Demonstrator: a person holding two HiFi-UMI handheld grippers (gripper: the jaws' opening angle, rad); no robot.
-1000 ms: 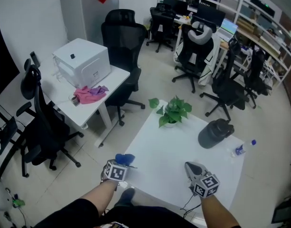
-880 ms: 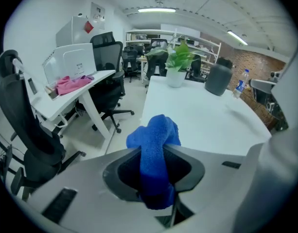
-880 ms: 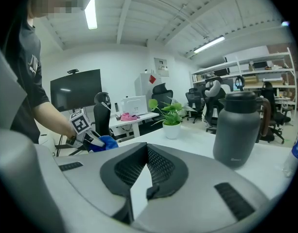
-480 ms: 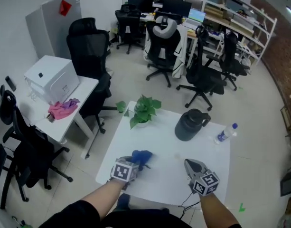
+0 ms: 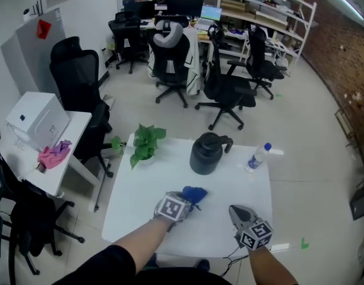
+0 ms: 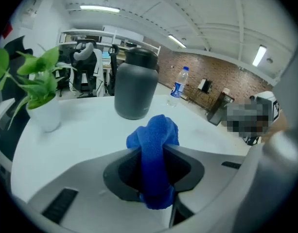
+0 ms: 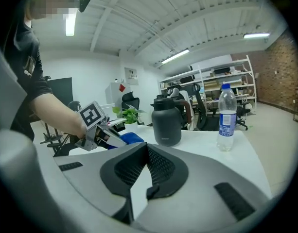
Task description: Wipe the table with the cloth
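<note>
- At the middle of the white square desk (image 5: 158,183), my left gripper (image 5: 187,199) is clamped on the bunched blue terry cloth (image 5: 195,193), which pokes out past the jaws toward the dark grey lidded jug (image 5: 206,153).
- My right gripper (image 5: 236,209) hovers over the desk's near right part, jaws together, nothing between them.
- I judge the wiping is just getting going. I cannot tell whether the cloth touches the surface.
- The next move calls for pressing the cloth down and sweeping the bare patch, steering clear of the jug, the green potted plant (image 5: 143,144) and the clear plastic water bottle (image 5: 259,156).
- The desk top is smooth and looks clean. Around it are a pale floor, black office chairs (image 5: 226,91), shelving and a brick wall.
</note>
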